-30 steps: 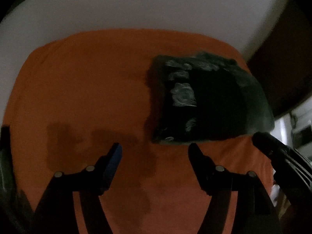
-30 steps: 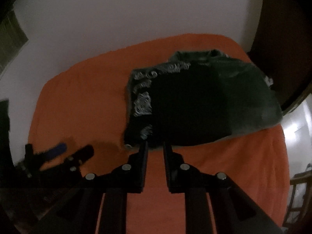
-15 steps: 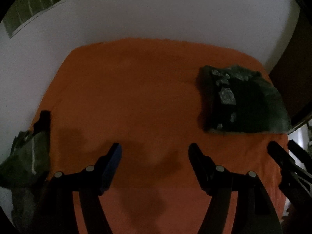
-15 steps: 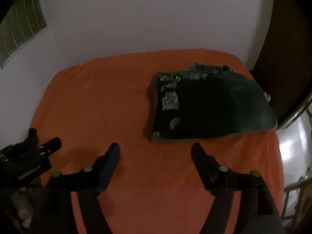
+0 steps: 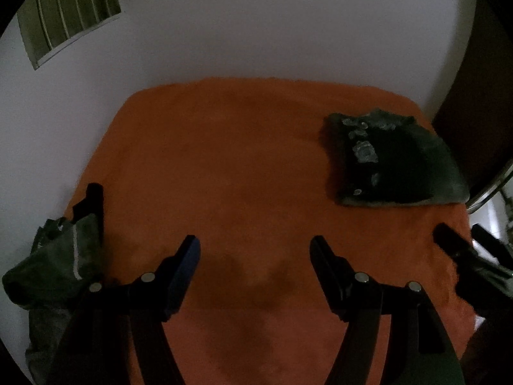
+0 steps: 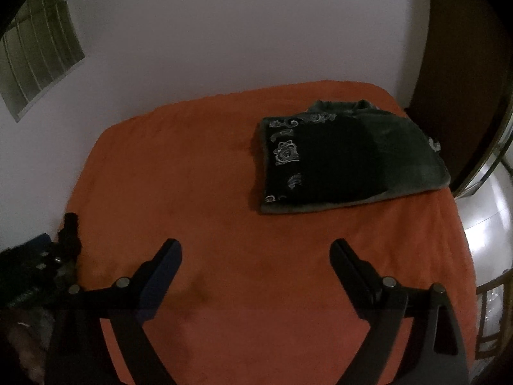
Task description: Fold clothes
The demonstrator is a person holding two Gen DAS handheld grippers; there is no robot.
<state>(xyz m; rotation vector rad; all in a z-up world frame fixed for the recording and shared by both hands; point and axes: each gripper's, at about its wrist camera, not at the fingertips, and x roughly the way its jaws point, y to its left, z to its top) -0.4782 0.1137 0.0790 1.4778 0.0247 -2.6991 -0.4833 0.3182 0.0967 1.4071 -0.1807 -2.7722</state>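
Right wrist view shows the right tongs [image 6: 255,258] wide apart over the orange surface [image 6: 192,176], the left tongs [image 5: 255,255] wide too, folded dark clothes [image 6: 346,157] lying far off.

Both tongs, left tongs [image 5: 255,252] and right tongs [image 6: 256,255], are matte black with silver round screws; each left-hand finger carries a blue pad.

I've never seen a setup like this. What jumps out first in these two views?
A big orange bedcover fills both views. A folded dark garment with pale swirls lies at its far right. Both grippers, left and right, hover open; a crumpled green cloth sits at the left edge.
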